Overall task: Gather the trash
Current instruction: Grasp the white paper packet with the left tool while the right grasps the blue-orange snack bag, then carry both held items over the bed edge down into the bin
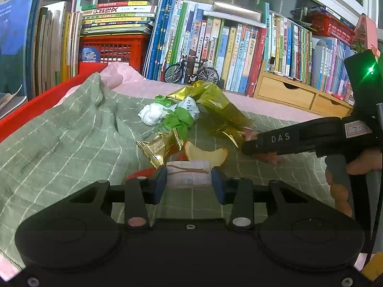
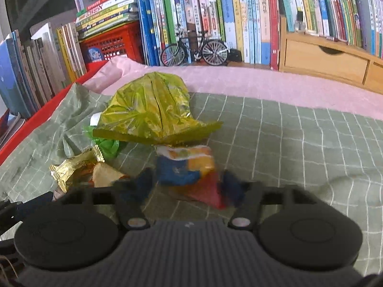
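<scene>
Trash everywhere across the green checked cloth [image 1: 59, 143], so this job looks barely begun. Left gripper [image 1: 189, 179] is clamped on a small white packet [image 1: 188, 172], pads pressing both its sides. Right gripper [image 2: 186, 184] is blurred; its jaws bracket a blue and orange wrapper [image 2: 184, 165], but whether they press it I cannot tell. Waiting beyond: gold foil bag [image 2: 150, 105], gold wrapper [image 1: 155, 148], green wrapper [image 1: 178, 119], white tissue wad [image 1: 152, 114], apple slice [image 1: 205, 154]

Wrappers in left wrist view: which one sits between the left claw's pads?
The small white packet with brown streaks, right between the blue pads; gold and green wrappers lie farther back.
</scene>
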Motion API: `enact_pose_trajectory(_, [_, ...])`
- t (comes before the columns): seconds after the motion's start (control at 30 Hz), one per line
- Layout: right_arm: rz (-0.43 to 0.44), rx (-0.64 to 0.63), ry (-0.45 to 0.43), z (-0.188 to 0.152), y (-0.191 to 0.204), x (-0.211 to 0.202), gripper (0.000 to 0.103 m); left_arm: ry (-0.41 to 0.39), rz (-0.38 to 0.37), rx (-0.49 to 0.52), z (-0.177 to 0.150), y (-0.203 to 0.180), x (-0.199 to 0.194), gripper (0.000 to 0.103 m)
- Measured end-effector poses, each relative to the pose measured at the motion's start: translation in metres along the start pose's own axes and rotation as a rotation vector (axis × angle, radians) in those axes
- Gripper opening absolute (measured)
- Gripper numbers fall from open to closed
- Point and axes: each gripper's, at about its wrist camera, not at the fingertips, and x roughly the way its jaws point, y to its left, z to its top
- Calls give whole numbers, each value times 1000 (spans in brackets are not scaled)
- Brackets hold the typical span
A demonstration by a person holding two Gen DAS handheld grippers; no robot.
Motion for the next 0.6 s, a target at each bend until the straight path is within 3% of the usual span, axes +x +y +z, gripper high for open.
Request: enact_pose_trajectory(0.6, [8, -29, -73, -30, -7, -75, 48, -3, -39, 22, -4, -19, -28, 39])
